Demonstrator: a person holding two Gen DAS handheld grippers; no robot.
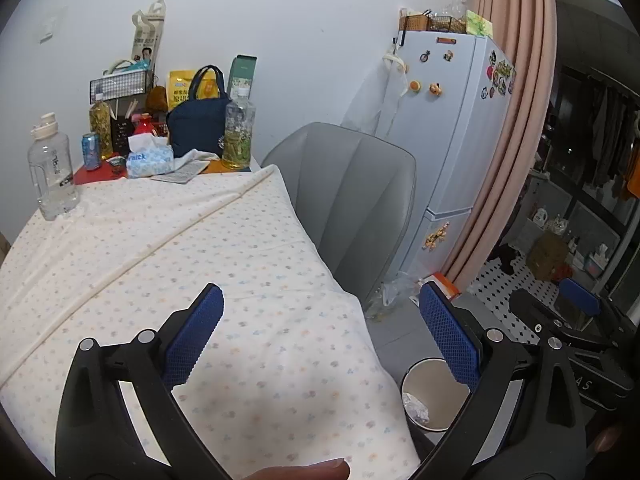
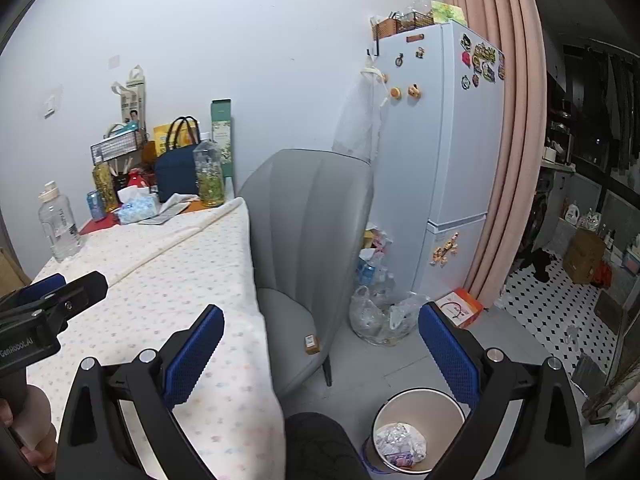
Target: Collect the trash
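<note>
grey chair (image 2: 304,240) beside table (image 2: 168,300) — bin (image 2: 416,404) below

The fingers (image 2: 191,358) are black with blue, fine-gridded pads, and beneath them the worktop (image 1: 168,248) wears a cream cloth dotted with small pastel motifs. Ahead of the fingers stand a grey chair (image 2: 304,240), a white fridge (image 2: 440,128) with bright magnets, a pink curtain (image 2: 516,120), and a navy bag (image 1: 198,126). Below the right-hand fingers, the bin (image 2: 416,408) is beige inside, on a grey floor (image 2: 360,364) that gives way to black-and-white tiles (image 2: 560,320).
</note>
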